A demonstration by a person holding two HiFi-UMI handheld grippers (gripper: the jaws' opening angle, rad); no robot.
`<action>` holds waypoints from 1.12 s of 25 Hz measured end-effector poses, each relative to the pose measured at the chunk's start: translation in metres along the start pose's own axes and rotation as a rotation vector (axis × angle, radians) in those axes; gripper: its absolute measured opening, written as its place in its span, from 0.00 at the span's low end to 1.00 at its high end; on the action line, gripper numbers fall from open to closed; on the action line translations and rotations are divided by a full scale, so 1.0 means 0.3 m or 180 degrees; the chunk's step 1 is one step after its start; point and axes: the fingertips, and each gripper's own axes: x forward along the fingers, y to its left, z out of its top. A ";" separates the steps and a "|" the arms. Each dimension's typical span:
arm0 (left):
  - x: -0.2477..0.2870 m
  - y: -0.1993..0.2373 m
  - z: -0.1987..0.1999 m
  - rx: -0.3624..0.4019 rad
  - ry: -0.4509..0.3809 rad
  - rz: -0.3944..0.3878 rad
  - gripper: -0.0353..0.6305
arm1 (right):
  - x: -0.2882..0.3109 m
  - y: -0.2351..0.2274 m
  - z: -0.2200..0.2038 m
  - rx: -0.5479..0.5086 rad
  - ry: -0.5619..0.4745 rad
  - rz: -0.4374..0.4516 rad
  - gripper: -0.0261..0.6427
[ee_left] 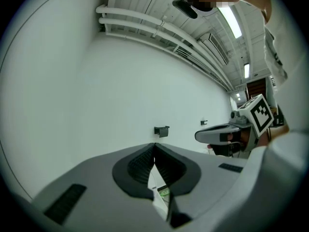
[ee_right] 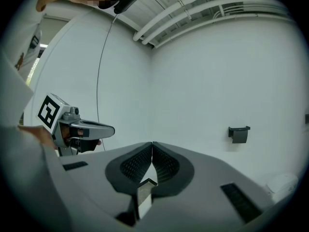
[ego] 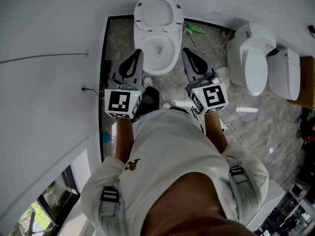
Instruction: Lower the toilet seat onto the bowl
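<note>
In the head view a white toilet stands at the top middle. Its seat (ego: 158, 13) is raised upright behind the open bowl (ego: 158, 48). My left gripper (ego: 138, 54) is held level just left of the bowl's near rim, jaws shut with nothing between them. My right gripper (ego: 186, 51) is level at the bowl's right side, also shut and empty. Neither touches the toilet. In the left gripper view the shut jaws (ee_left: 154, 145) face a white wall, and the right gripper (ee_left: 227, 134) shows beside them. The right gripper view shows shut jaws (ee_right: 152, 144) and the left gripper (ee_right: 79, 128).
Two more white toilets (ego: 256, 58) (ego: 285, 73) stand on the marbled floor (ego: 246, 132) at the right, next to a cardboard box (ego: 307, 82). A white wall (ego: 49, 82) runs along the left. A green item (ego: 197, 29) and a cable lie behind the bowl. A dark bracket (ee_left: 161, 130) is on the wall.
</note>
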 end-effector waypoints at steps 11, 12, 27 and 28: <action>0.179 0.248 0.004 -0.0059 0.0063 -0.0188 0.09 | 0.277 -0.060 0.039 0.0003 0.0104 -0.0196 0.07; 0.197 0.271 0.007 -0.0067 0.0072 -0.0210 0.09 | 0.303 -0.065 0.046 0.0005 0.0116 -0.0216 0.07; 0.475 0.538 -0.052 -0.0165 0.0189 -0.0649 0.09 | 0.620 -0.173 0.023 0.0026 0.0343 -0.0649 0.07; 0.488 0.547 -0.056 -0.0170 0.0197 -0.0680 0.09 | 0.633 -0.180 0.022 0.0029 0.0351 -0.0678 0.07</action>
